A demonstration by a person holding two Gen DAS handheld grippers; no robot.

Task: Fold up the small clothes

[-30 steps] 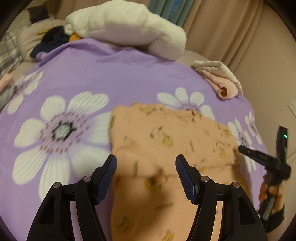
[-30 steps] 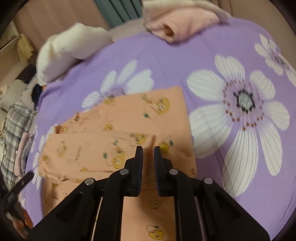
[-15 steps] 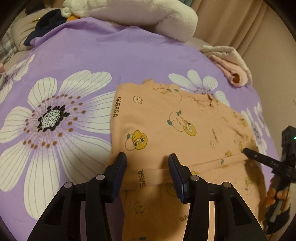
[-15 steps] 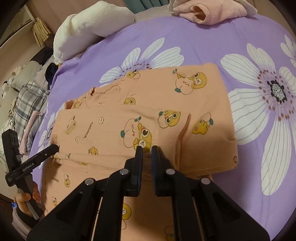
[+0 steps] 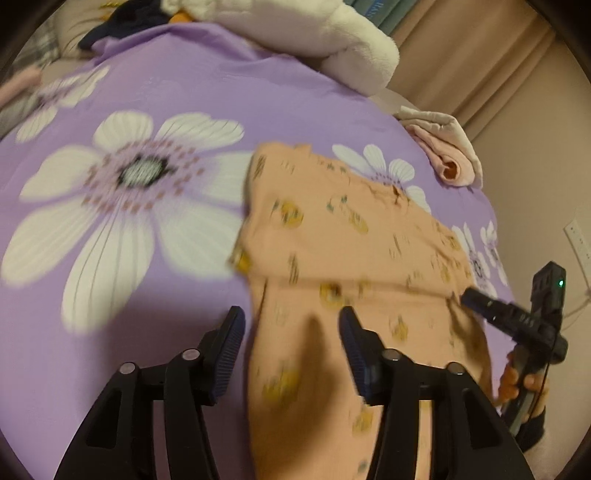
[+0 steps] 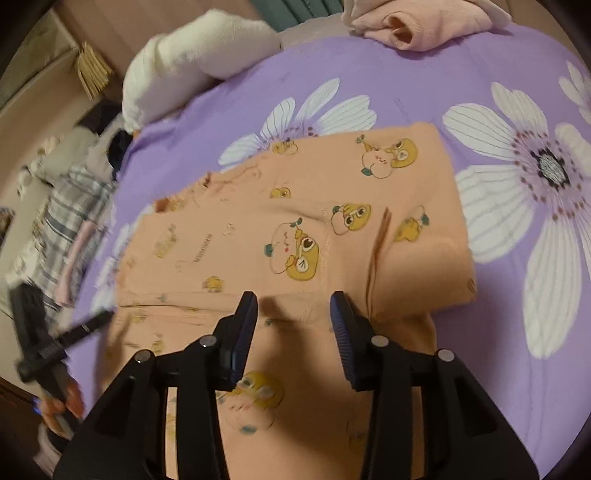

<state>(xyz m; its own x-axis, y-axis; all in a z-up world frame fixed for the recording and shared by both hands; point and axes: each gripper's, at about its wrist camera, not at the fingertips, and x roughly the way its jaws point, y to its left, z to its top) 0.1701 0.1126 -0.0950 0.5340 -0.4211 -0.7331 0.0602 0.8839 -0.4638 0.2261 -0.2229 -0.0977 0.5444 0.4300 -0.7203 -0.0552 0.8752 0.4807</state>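
Observation:
A small orange shirt with yellow cartoon prints lies on a purple flowered bedspread, its far part folded over onto the near part. My right gripper is open and empty just above the folded edge. My left gripper is open and empty over the shirt's near left side; the shirt is motion-blurred in the left wrist view. Each gripper shows at the edge of the other's view, the right gripper on the right and the left gripper on the left.
A white plush blanket lies at the bed's far side. A folded pink and cream garment sits at the far right corner. Plaid and dark clothes are heaped beside the bed. Curtains hang behind.
My right gripper has opened and let go of the shirt's fold, which now lies flat. My left gripper opened wider and drew back from the shirt.

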